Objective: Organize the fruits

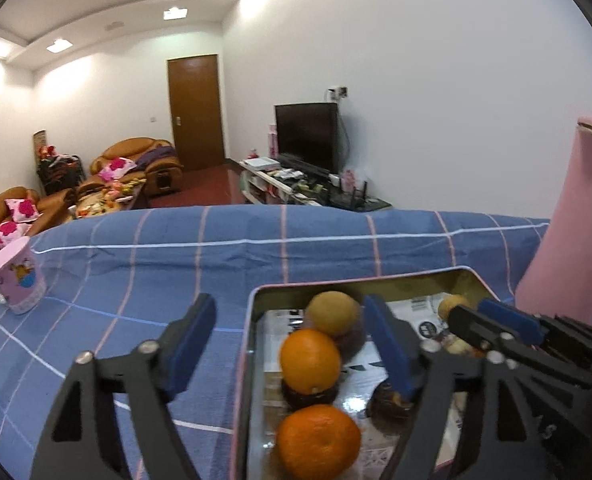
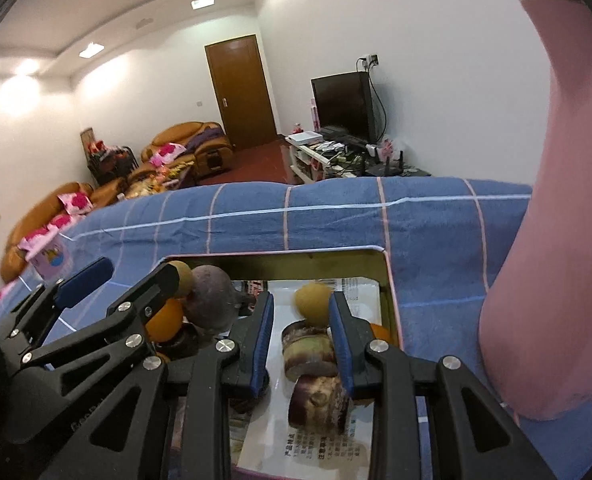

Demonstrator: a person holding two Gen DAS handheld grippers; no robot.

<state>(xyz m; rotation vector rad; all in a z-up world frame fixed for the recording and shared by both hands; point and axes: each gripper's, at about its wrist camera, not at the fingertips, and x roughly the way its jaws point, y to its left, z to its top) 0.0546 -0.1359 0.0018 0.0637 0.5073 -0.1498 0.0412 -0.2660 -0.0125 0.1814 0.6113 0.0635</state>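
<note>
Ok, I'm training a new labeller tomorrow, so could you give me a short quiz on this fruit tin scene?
1. True or false: the left gripper is shut.
2. The tin stands on: A bare wood; B a blue checked cloth; C a sofa cushion.
3. Fill in: in the left wrist view, the pink cup stands to the ___ of the tin.

Key: 1 false, its jaws stand wide open; 2 B; 3 left.
</note>
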